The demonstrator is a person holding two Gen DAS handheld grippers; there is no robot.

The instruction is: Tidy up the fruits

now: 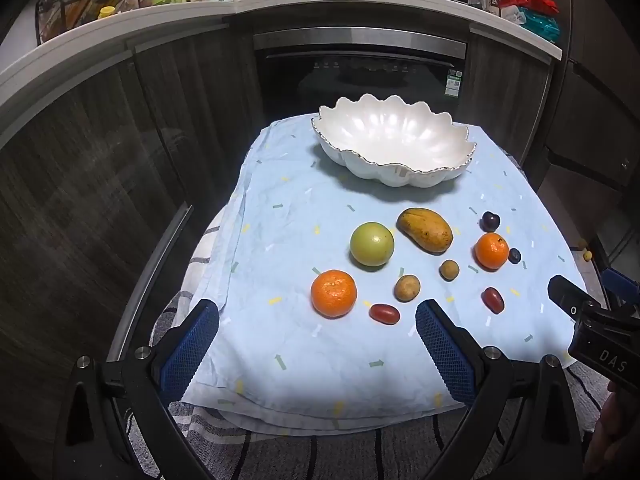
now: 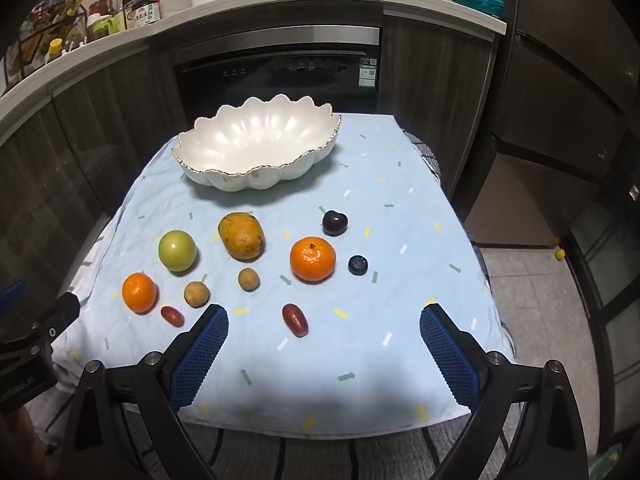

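At the bottom of each wrist view, the left gripper [image 1: 318, 320] and right gripper [image 2: 324, 326] are held tilted downward over the bench's blue cloth [image 2: 400, 280], jaws spread wide, nothing grasped. Mid-frame, loose fruits are scattered: a tangerine [image 1: 333, 293], a green apple [image 1: 372, 244], a mango [image 1: 425, 229], and perhaps a cherry [image 2: 335, 223]. Farther up, the white scalloped bowl [image 1: 394, 142] is seen empty.

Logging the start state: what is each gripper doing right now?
Left gripper: open, holding nothing.
Right gripper: open, holding nothing.
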